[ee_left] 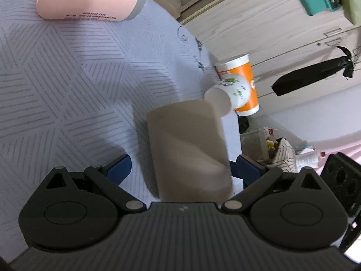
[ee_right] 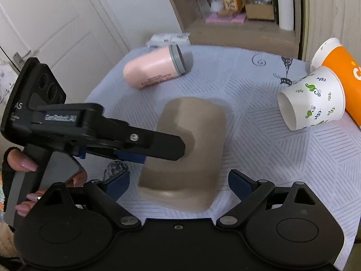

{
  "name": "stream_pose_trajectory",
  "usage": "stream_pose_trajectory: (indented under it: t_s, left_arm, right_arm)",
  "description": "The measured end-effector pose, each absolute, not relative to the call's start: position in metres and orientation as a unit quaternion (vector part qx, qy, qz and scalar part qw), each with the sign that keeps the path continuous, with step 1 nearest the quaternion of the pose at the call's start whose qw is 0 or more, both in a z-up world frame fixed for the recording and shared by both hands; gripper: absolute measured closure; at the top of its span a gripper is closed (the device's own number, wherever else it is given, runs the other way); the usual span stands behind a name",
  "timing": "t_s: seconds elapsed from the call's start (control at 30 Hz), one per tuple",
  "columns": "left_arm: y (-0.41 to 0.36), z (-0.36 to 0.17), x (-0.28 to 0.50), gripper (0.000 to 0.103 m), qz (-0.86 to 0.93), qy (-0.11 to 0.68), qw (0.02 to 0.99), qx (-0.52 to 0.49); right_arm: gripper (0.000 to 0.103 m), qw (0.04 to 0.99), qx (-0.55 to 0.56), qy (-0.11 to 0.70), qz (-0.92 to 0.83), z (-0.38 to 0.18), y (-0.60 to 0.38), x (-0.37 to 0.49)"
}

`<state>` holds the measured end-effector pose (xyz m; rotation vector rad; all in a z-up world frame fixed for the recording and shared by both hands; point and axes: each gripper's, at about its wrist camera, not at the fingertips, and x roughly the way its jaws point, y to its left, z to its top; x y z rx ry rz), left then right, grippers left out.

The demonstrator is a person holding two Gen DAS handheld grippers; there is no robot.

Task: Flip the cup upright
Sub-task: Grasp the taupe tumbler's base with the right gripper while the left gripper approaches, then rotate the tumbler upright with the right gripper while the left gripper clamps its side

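Note:
A taupe cup lies on its side on the patterned tablecloth. It also shows in the left wrist view. My left gripper straddles the cup with its blue fingers spread wide on both sides, not touching it. In the right wrist view the left gripper comes in from the left at the cup. My right gripper is open, with the cup's near end between its fingers.
A pink tumbler lies on its side at the back of the table. A white leaf-print paper cup and an orange cup lie tipped at the right edge. Shelves with clutter stand behind.

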<state>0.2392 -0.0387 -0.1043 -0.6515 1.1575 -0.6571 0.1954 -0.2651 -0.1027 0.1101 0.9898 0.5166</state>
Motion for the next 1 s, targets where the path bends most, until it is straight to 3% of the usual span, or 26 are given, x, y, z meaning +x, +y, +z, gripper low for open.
stream_pose_trajectory:
  t_s: [0.2, 0.33, 0.63, 1.0]
  left_arm:
    - [-0.038, -0.104, 0.248, 0.015, -0.298, 0.525, 0.743, -0.290]
    - [-0.041, -0.102, 0.248, 0.027, -0.314, 0.522, 0.737, -0.291]
    - [-0.047, -0.091, 0.240, 0.028, -0.330, 0.510, 0.754, -0.249]
    - [-0.047, -0.063, 0.192, 0.028, -0.351, 0.444, 0.812, -0.141]
  right_arm:
    - [0.009, 0.827, 0.071, 0.495, 0.255, -0.105, -0.270, 0.217]
    - [0.018, 0.821, 0.075, 0.505, 0.256, -0.104, -0.265, 0.224]
    - [0.019, 0.824, 0.068, 0.503, 0.252, -0.101, -0.265, 0.215]
    - [0.019, 0.857, 0.029, 0.439, 0.270, -0.101, -0.257, 0.173]
